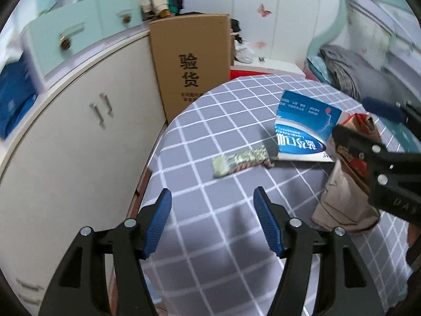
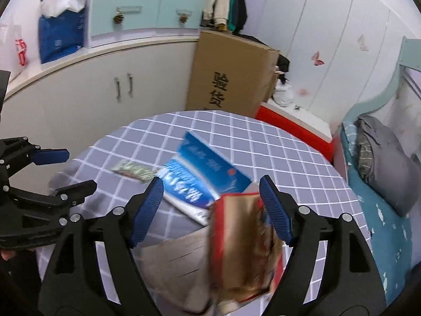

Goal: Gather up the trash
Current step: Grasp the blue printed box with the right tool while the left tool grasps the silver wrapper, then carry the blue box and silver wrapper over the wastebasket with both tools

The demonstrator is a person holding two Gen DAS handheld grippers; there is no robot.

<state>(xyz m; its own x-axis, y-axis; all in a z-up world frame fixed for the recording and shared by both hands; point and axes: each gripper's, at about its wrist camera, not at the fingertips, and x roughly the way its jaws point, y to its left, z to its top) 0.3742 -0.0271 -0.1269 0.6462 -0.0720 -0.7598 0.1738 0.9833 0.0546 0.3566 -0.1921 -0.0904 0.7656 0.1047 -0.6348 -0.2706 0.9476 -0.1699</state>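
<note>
1. Red-and-brown carton, blurred, sits between the right gripper's spread jaws at the table's near edge. It lies close against the right pad, but whether the pad touches it cannot be told, and the left pad stands clear, so nothing is pinched.
2. Under the carton lies tan paper or a bag. Just beyond it rests a blue box, and past that a small patterned wrapper, all on the checked cloth.
3. The left gripper hovers with spread jaws and nothing between them, short of the wrapper.
4. Judged best: centre the carton between the right pads before closing and grip its flat sides. The left should line up along the wrapper's narrow width and press low to the cloth.
</note>
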